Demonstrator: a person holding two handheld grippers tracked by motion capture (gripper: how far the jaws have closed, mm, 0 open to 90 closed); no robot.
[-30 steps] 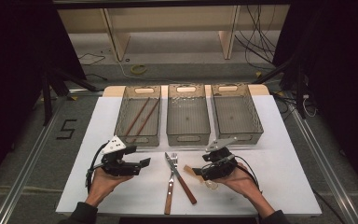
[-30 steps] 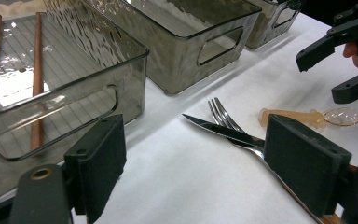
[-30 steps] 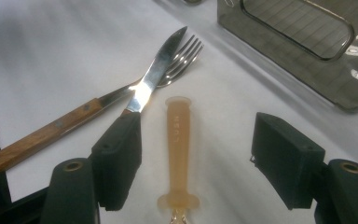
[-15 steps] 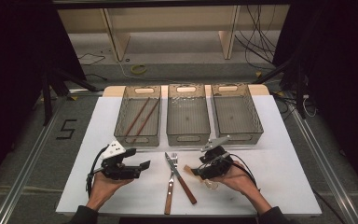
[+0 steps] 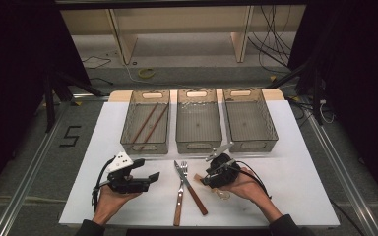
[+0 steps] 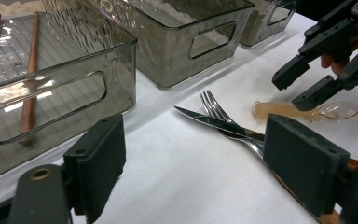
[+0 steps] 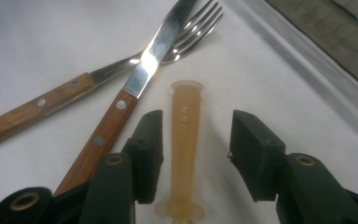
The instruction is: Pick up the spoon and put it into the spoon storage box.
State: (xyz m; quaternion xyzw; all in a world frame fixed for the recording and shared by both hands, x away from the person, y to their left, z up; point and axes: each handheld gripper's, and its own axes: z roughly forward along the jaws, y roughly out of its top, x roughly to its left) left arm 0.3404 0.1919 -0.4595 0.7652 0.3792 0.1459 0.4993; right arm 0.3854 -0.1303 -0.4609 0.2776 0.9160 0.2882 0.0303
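A translucent amber plastic spoon [image 7: 184, 107] lies flat on the white table [image 5: 285, 182], its bowl [image 5: 221, 194] toward the person. My right gripper [image 7: 196, 126] straddles the spoon's handle. Its jaws have just been closing; the left pad is near the handle and a gap remains on the right, so it is open. A wooden-handled knife [image 5: 192, 189] and fork [image 5: 179, 196] lie crossed just left of the spoon. My left gripper [image 5: 147, 171] rests low over the table left of them, open with nothing between its pads [image 6: 98, 168].
Three clear grey bins stand in a row behind the cutlery. The left bin [image 5: 128, 140] holds two brown chopsticks [image 5: 147, 123]; the middle bin [image 5: 199, 145] and right bin [image 5: 270, 132] hold nothing visible. Dark floor and cables surround the table.
The right gripper's jaws have narrowed around the spoon handle. Both hands have stayed nearly where they were.
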